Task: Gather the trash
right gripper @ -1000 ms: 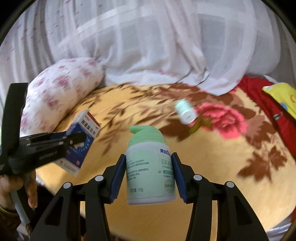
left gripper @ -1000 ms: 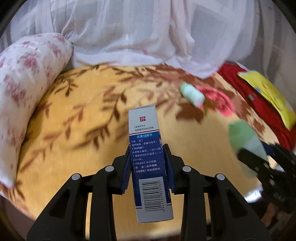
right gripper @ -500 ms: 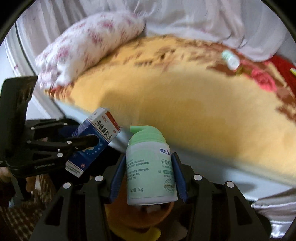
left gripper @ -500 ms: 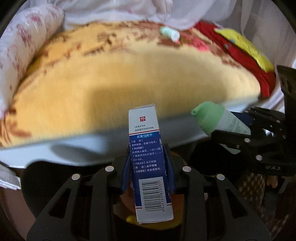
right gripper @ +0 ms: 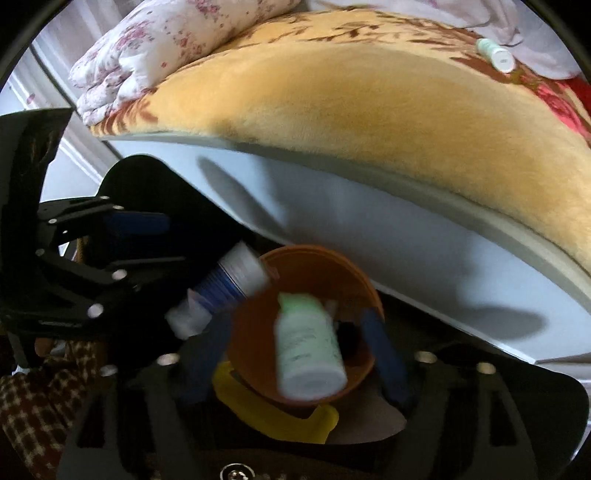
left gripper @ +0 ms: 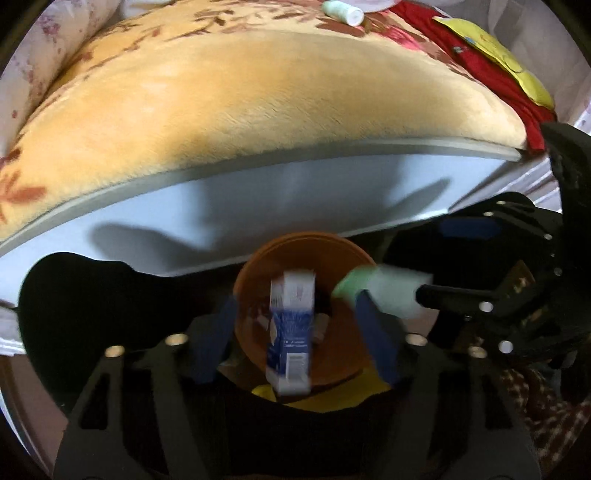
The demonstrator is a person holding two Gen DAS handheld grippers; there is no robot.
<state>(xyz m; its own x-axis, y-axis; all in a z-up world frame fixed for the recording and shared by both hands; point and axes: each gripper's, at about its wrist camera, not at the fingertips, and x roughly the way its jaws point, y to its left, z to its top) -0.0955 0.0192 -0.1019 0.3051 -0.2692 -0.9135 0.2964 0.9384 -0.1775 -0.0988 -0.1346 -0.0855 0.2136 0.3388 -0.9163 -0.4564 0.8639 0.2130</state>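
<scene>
An orange bin (left gripper: 332, 254) (right gripper: 354, 273) stands on the floor beside the bed, below both grippers. My left gripper (left gripper: 295, 332) is open; the blue-and-white medicine box (left gripper: 291, 332) (right gripper: 221, 291) is loose between its spread fingers, blurred, over the bin's mouth. My right gripper (right gripper: 295, 343) is open; the green-capped white bottle (right gripper: 308, 347) (left gripper: 380, 290) is loose between its fingers, blurred, over the bin. A second small green-and-white bottle (left gripper: 341, 9) (right gripper: 495, 55) lies on the yellow blanket at the far side.
The bed's yellow floral blanket (left gripper: 258, 92) and its white side panel (left gripper: 295, 192) fill the upper view. A floral pillow (right gripper: 177, 44) lies at the left, a red cloth with a yellow packet (left gripper: 491, 51) at the right. Something yellow (right gripper: 266, 410) sits under the bin.
Both grippers have dropped from beside the bed to over the orange bin. Both have opened, and the box and the bottle have come free and are falling, blurred.
</scene>
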